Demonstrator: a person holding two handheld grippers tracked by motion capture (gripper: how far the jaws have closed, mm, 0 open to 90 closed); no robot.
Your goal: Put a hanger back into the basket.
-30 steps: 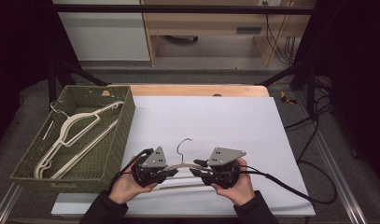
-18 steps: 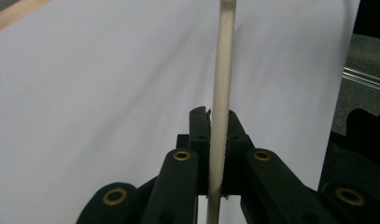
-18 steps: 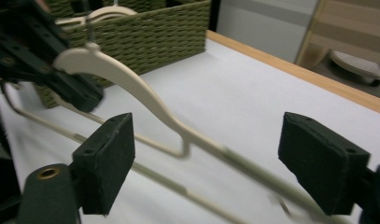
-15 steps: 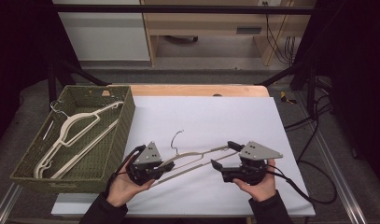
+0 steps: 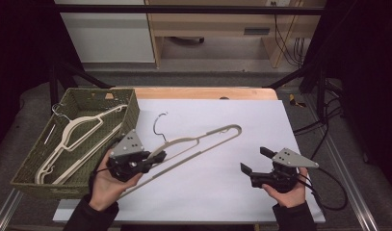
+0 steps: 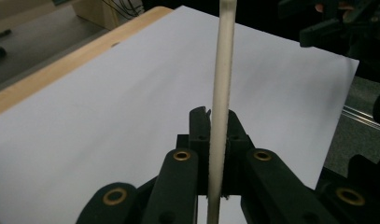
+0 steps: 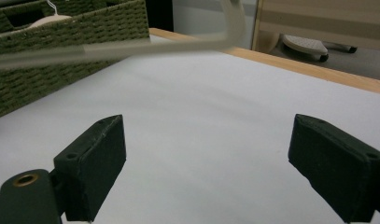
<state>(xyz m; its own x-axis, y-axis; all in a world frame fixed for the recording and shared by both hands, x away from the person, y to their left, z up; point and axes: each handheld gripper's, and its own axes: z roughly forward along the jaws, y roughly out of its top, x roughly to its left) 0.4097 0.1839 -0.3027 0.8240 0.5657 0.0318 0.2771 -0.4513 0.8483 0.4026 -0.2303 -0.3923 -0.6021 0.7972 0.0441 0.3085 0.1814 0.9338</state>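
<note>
My left tongs [image 5: 157, 157] are closed on the lower bar of a beige hanger [image 5: 198, 144]. In the left gripper view the two jaws press the bar [image 6: 221, 116] from both sides, and the bar runs straight up between them. The high view does not show this grip so clearly, but it shows the whole hanger: it is lifted above the white sheet [image 5: 217, 192] that covers the table, its metal hook [image 5: 158, 126] points up and away from me, and its far rounded end reaches toward the middle of the sheet.

My right tongs [image 5: 255, 161] are wide open and hold nothing. In the right gripper view both jaws stand far apart over the bare sheet, and the hanger [image 7: 131, 46] passes as a blurred band well ahead of them. From above, these tongs are well apart from the hanger, at the right side of the sheet.

At the left edge of the table stands a green woven basket [image 5: 131, 103]. The high view shows more beige hangers [image 5: 73, 139] lying inside it; the right gripper view shows its woven wall [image 7: 61, 60].
</note>
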